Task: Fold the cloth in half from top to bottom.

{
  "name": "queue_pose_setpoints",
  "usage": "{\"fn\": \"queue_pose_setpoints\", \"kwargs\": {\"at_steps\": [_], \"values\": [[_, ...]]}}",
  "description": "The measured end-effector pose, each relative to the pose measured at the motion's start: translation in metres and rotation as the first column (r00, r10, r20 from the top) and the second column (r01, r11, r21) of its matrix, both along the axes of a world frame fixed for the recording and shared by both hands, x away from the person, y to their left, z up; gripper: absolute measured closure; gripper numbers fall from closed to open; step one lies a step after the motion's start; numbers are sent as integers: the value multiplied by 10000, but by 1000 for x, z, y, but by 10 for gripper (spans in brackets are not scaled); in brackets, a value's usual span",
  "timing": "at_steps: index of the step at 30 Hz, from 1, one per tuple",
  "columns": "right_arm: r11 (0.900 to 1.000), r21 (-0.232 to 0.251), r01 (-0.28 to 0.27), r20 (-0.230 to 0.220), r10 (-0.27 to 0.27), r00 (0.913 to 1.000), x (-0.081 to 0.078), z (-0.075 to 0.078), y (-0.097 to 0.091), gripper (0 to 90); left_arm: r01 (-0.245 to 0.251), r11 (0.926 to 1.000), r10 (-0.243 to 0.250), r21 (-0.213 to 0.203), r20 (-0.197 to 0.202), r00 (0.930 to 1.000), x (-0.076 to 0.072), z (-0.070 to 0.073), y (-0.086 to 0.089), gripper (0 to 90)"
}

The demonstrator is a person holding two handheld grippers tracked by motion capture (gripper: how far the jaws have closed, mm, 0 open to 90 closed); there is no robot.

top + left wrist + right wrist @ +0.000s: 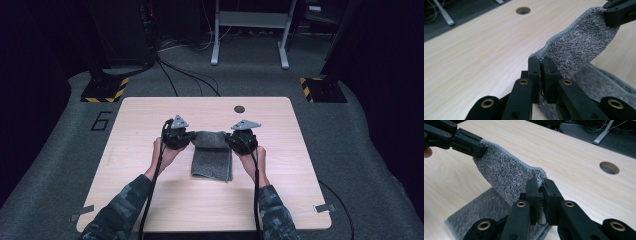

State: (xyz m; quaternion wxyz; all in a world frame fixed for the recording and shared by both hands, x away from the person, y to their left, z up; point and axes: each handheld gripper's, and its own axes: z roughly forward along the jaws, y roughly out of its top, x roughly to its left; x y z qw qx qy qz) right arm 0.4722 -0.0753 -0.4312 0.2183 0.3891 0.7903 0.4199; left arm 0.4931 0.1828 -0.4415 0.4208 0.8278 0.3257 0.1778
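Note:
A grey towel (212, 157) lies on the wooden table (150, 120), its far end lifted and stretched between my two grippers. My left gripper (189, 138) is shut on the far left corner of the towel (579, 47), the cloth edge pinched between its jaws (541, 62). My right gripper (229, 138) is shut on the far right corner of the towel (506, 175), with the hem caught between its jaws (539, 182). The near part of the towel rests flat on the table. Each gripper view also shows the other gripper holding the opposite corner.
A round hole (239, 109) sits in the table near its far edge. Beyond the table are a grey floor mat, cables and a white metal stand (250, 30). Bare table surface lies left and right of the towel.

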Motion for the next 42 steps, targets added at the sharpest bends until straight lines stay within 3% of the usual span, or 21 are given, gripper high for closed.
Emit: {"fn": "queue_pose_setpoints", "kwargs": {"at_steps": [10, 16, 24, 25, 31, 34, 36, 38, 42], "values": [[9997, -116, -197, -253, 194, 9995, -28, -25, -4, 837, 416, 9991, -416, -3, -401, 9983, -18, -19, 1, 849], [9999, -58, -153, -669, 149, 9976, -40, -45, -7, 834, 646, 9979, -640, 61, -748, 9951, -27, -34, 0, 844], [9995, -239, -215, -811, 195, 9965, -51, -56, -8, 824, 746, 9972, -739, 4, -1331, 9883, -35, -49, 1, 818], [9993, -306, -216, -833, 190, 9963, -53, -57, -8, 817, 793, 9968, -783, 34, -1224, 9894, -35, -50, 1, 809], [9994, -239, -248, -957, 224, 9952, -66, -55, -13, 761, 992, 9951, -967, 45, -1855, 9779, -45, -50, 9, 623], [9994, -108, -341, -865, 331, 9957, -76, -49, -20, 686, 977, 9952, -959, -2, -1910, 9769, -53, -43, 18, 536], [9995, 56, -324, -761, 328, 9966, -81, -44, -25, 628, 831, 9965, -819, -7, -1748, 9812, -57, -37, 24, 461], [9995, 198, -247, -445, 256, 9987, -85, -39, -30, 594, 465, 9985, -503, -280, -1597, 9859, -61, -31, 31, 412], [9992, 392, 3, -326, 10, 9995, -80, -34, -35, 499, 51, 9986, -121, -528, -1328, 9911, -57, -23, 36, 338]]}}
